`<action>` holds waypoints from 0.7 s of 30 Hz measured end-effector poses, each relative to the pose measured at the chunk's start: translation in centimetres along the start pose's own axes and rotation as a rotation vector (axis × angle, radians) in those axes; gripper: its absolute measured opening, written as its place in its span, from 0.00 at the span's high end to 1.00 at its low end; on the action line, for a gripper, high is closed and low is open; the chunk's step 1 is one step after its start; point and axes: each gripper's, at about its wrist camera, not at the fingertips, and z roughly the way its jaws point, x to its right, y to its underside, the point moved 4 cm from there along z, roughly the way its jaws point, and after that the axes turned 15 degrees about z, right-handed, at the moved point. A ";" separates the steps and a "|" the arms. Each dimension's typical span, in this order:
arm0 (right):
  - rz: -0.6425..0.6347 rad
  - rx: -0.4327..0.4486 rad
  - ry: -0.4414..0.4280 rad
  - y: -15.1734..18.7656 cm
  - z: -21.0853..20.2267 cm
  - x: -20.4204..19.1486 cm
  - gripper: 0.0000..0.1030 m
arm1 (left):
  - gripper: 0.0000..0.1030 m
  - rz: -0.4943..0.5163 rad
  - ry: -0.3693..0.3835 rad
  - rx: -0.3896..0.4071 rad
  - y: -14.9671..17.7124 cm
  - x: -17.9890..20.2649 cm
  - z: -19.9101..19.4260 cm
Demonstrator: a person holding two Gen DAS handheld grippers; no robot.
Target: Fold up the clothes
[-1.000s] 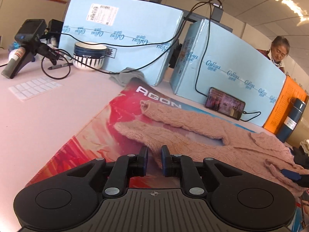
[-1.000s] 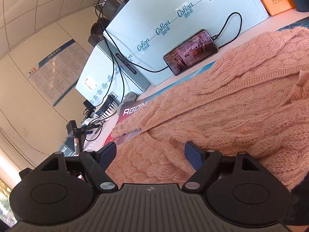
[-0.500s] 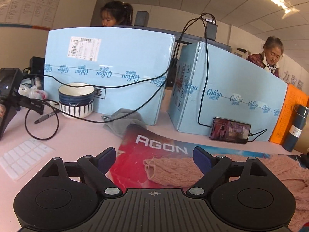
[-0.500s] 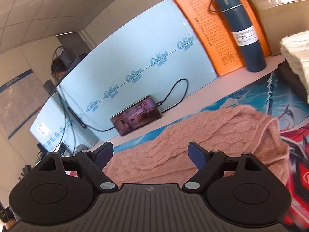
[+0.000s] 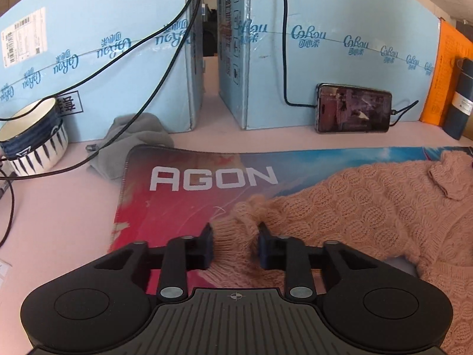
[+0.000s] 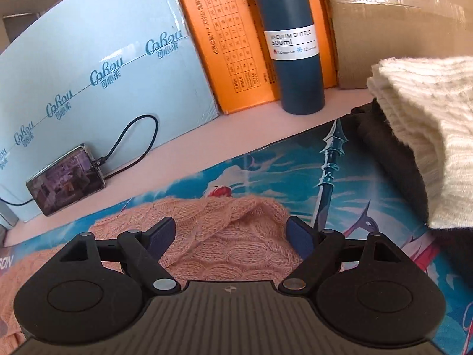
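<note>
The pale pink tabletop [image 5: 53, 222] carries a printed desk mat [image 5: 177, 201] marked AGON, and on it lies the pink knit sweater [image 5: 369, 216], spread toward the mat's right side in the left wrist view. Light blue boxes [image 5: 340, 68] stand behind, a phone [image 5: 353, 109] leaning against one. A folded cream knit [image 6: 422, 124] rests on a dark garment [image 6: 393, 159] at the mat's far end (beside a blue vacuum bottle [image 6: 292, 47]). The left gripper [image 5: 235, 244] has just been closing, its fingers pinching the sweater's ribbed cuff. The right gripper [image 6: 233, 233] has been narrowing too, fingers parted over the sweater's bunched edge, not pressing it.
</note>
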 end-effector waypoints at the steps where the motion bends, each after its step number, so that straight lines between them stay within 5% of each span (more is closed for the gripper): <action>1: -0.029 0.010 -0.002 0.3 0.1 -0.5 0.52 | 0.87 0.009 0.009 0.009 -0.3 0.2 0.0; 4: -0.113 0.061 0.007 1.0 0.3 -1.8 0.79 | 0.87 0.061 -0.107 0.016 -1.0 -0.2 0.9; 6: -0.180 0.099 0.011 1.1 0.2 -2.8 0.88 | 0.87 0.058 -0.155 0.014 -1.4 -0.9 1.7; 9: -0.198 0.128 0.023 0.7 0.6 -3.4 0.91 | 0.87 0.031 -0.168 -0.007 -2.0 -2.0 3.3; 12: -0.192 0.120 0.035 0.4 1.4 -3.4 0.91 | 0.74 0.018 -0.184 -0.011 -2.2 -2.4 3.3; 15: -0.145 0.099 0.016 0.5 1.5 -2.6 0.85 | 0.37 -0.017 -0.217 0.008 -2.2 -3.2 1.9; 16: -0.125 0.097 0.008 0.3 1.2 -2.4 0.70 | 0.29 -0.037 -0.236 0.024 -2.1 -3.5 1.0; 18: -0.088 0.092 0.003 0.1 0.7 -1.9 0.46 | 0.23 -0.097 -0.225 0.060 -1.3 -4.0 -1.4; 21: -0.072 0.078 0.004 0.4 0.7 -1.6 0.42 | 0.13 -0.235 -0.138 0.100 1.6 -3.8 -5.5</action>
